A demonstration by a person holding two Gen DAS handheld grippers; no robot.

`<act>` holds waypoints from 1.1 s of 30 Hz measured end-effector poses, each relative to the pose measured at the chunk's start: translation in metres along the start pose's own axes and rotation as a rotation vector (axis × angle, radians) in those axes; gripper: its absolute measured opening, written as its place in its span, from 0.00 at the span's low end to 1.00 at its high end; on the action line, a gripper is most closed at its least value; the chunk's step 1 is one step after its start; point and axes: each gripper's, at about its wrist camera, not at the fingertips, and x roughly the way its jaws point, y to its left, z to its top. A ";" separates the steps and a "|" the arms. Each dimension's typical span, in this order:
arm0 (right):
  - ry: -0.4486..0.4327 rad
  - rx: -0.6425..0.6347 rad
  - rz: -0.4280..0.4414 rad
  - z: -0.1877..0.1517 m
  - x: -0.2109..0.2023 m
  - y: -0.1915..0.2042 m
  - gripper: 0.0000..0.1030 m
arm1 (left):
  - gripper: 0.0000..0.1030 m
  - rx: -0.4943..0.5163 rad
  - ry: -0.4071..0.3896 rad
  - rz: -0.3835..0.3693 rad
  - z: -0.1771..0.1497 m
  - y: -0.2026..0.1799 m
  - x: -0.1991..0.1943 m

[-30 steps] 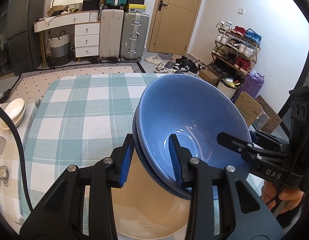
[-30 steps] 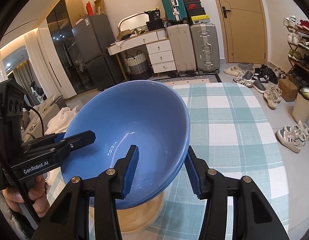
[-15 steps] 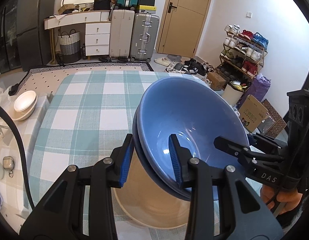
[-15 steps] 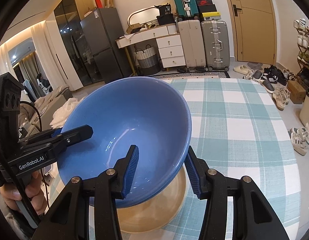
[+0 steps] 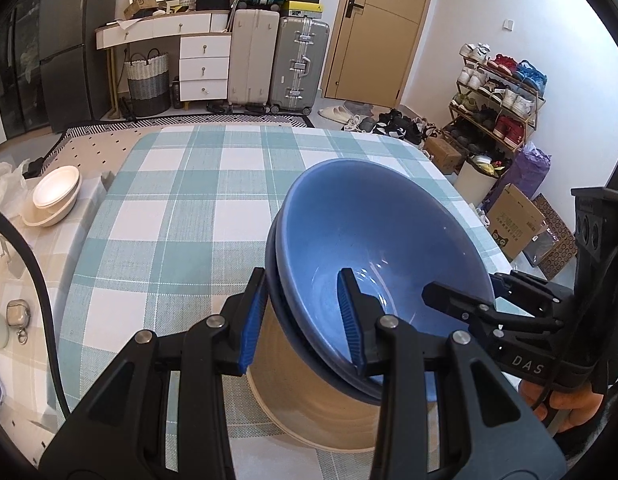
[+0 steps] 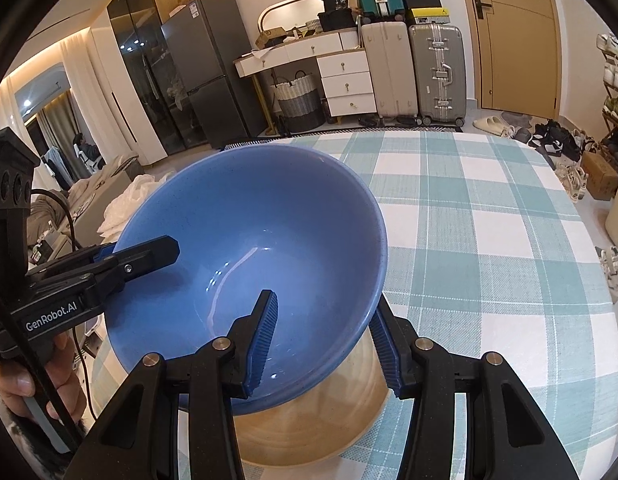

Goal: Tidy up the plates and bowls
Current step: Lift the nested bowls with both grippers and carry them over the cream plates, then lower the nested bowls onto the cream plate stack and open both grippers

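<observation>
Two nested blue bowls (image 5: 373, 240) are held tilted above a beige plate (image 5: 309, 404) on the checked table. My left gripper (image 5: 301, 320) is shut on the near rim of the blue bowls, one pad inside and one outside. My right gripper (image 6: 325, 344) is shut on the opposite rim of the blue bowls (image 6: 261, 248). The beige plate (image 6: 317, 424) lies under the bowls, partly hidden. Each gripper shows in the other's view, the right gripper (image 5: 461, 300) and the left gripper (image 6: 149, 252).
The table has a green and white checked cloth (image 5: 181, 208). Two stacked white bowls (image 5: 55, 196) sit on a side surface to the left, with a small case (image 5: 17, 316) nearer. Suitcases (image 5: 277, 60), drawers and a shoe rack (image 5: 497, 92) stand beyond the table.
Both grippers have risen with the blue bowls, so the beige plate and table look farther below. The grip on the rims is unchanged.
</observation>
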 end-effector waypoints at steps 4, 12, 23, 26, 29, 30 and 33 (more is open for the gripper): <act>0.009 0.005 -0.003 -0.001 0.005 -0.002 0.47 | 0.31 0.003 0.013 0.001 0.000 0.003 0.011; 0.010 0.002 -0.009 -0.001 0.007 -0.003 0.47 | 0.31 0.002 0.023 0.008 -0.002 0.004 0.022; -0.012 -0.036 -0.020 -0.003 0.007 0.007 0.47 | 0.31 -0.001 0.034 0.027 -0.009 0.015 0.033; -0.011 -0.034 -0.015 -0.003 0.008 0.007 0.47 | 0.32 0.003 0.034 0.028 -0.010 0.017 0.035; -0.011 -0.033 -0.016 -0.003 0.008 0.008 0.47 | 0.37 0.003 0.034 0.022 -0.011 0.018 0.036; -0.013 -0.030 -0.016 -0.003 0.007 0.008 0.47 | 0.39 0.002 0.034 0.017 -0.011 0.018 0.037; -0.015 -0.031 -0.025 -0.003 0.006 0.008 0.47 | 0.47 0.001 0.035 0.003 -0.011 0.017 0.036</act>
